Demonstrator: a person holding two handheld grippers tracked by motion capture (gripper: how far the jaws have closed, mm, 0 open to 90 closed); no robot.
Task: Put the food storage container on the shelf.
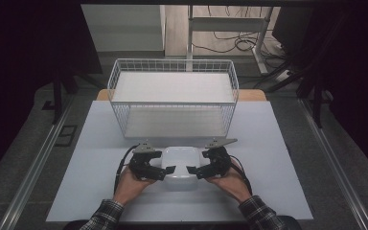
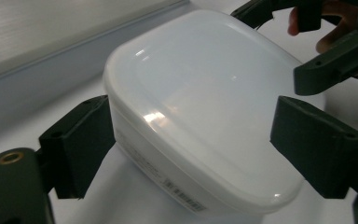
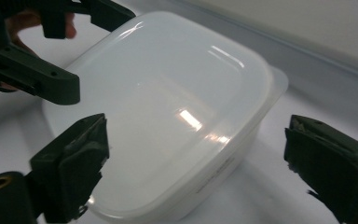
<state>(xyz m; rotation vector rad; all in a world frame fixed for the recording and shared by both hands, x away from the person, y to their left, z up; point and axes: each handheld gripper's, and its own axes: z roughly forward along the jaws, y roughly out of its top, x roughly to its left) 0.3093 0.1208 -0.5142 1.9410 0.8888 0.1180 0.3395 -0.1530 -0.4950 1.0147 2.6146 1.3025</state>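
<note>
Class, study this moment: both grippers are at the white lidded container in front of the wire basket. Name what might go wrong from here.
1. The white container looks smooth and glossy; the left gripper and right gripper have open jaws at opposite ends, so an uneven squeeze could let it slip or tilt.
2. The wire basket stands just behind, with high walls; lifted too low, the container might catch its front rim.

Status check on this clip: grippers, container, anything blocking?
Left gripper and right gripper open, flanking the white lidded plastic container, pads not pressing. Container flat on the white table. White wire basket behind it; nothing between.
</note>
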